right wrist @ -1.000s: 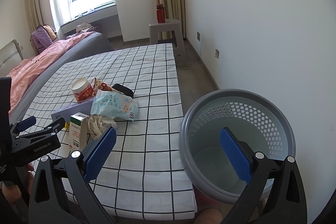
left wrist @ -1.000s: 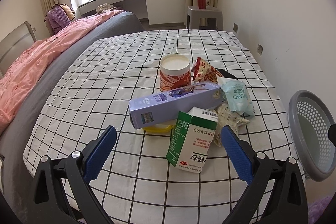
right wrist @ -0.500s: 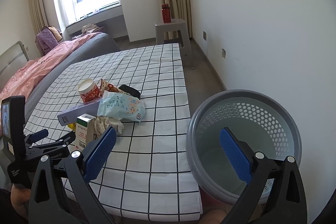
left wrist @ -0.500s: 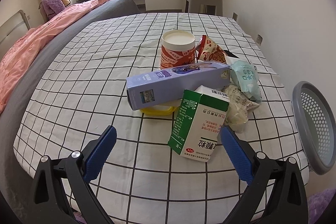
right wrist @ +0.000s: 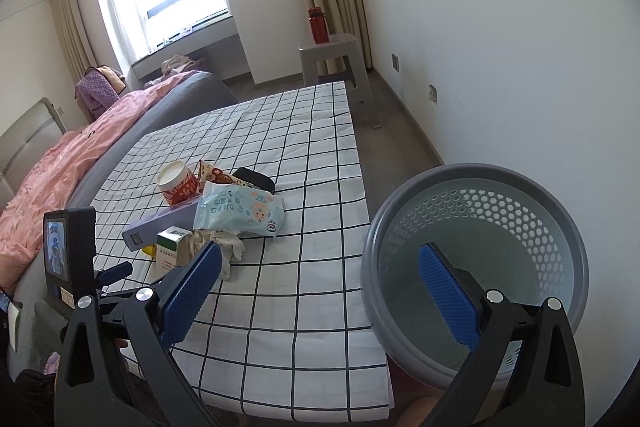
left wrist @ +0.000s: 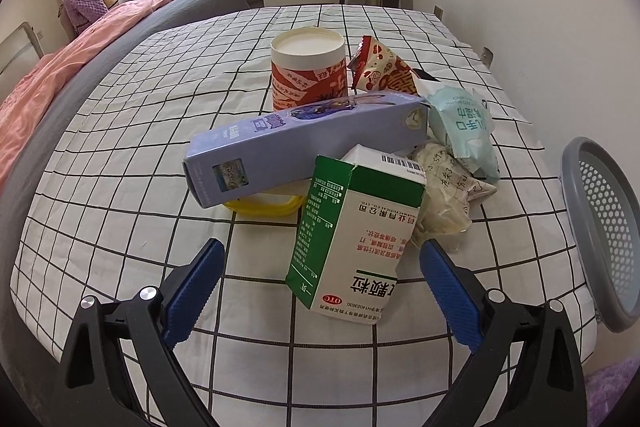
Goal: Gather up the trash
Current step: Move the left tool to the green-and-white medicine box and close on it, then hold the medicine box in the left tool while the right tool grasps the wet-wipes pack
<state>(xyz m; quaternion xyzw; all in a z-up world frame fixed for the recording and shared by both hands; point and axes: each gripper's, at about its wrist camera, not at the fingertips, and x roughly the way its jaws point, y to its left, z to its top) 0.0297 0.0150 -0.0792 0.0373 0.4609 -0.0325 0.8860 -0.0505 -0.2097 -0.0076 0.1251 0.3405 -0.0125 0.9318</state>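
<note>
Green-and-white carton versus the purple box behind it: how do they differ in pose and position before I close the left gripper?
The green-and-white carton stands tilted on end, nearest the open left gripper; the purple box lies lengthwise farther back. The carton is short and stocky, the purple box long and slim. The purple box rests on something yellow; the carton's foot sits on the checked cloth. Both are cardboard and ungripped.

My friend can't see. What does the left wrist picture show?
An open blue claw points at a green-and-white medicine box leaning in a trash pile on a checked tablecloth. Behind lie a purple box, paper cup and wipes pack; a grey basket waits right.
</note>
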